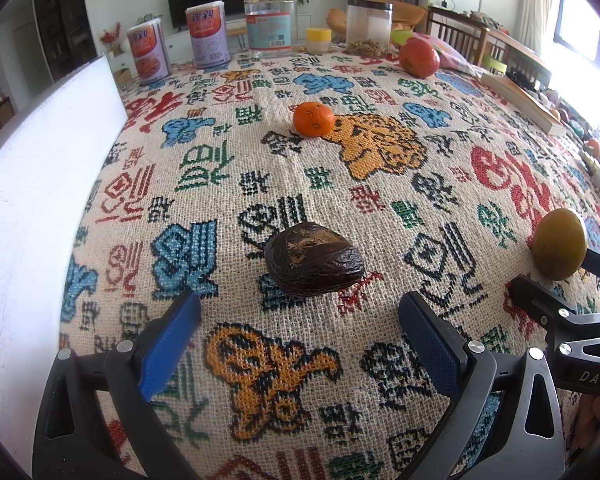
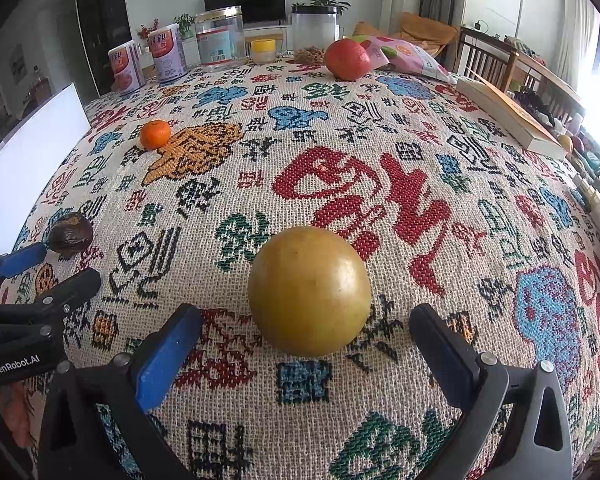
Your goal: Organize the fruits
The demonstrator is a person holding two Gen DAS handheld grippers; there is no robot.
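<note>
- Left wrist view, from your left: a white board [image 1: 40,184] stands along the desk's left edge, well apart from the fruit.
- At the far edge you have two printed cans [image 1: 148,56], two clear jars [image 1: 270,24], and one small yellow-lidded tub [image 1: 318,40] between the jars.
- Your left tool [image 1: 300,320] is spread wide, blue pads [image 1: 172,344] pinching nothing. The dark wrinkled fruit [image 1: 314,258] lies on the patterned cloth [image 1: 260,168] just beyond the tips, centred between them, nothing in the way.
- Further back sits one small orange [image 1: 314,119], and beyond it, near the black-lidded jar, one red fruit [image 1: 419,57].
- At the right edge you can see your other tool's black fingers beside the yellow-green fruit [image 1: 560,244].
- Right wrist view, from your left: the left tool's fingers come in at the lower left, near the dark fruit [image 2: 70,234].
- Your right tool [image 2: 306,344] is also spread wide and holds nothing. The yellow-green fruit [image 2: 310,292] rests on the cloth between the two pads and slightly ahead, touching neither.
- To the right a book [image 2: 512,114] lies by the desk's edge, and a pink snack bag [image 2: 404,58] lies just beside the red fruit.
- Count of fruit on the cloth: four, one of each kind, all well apart.
</note>
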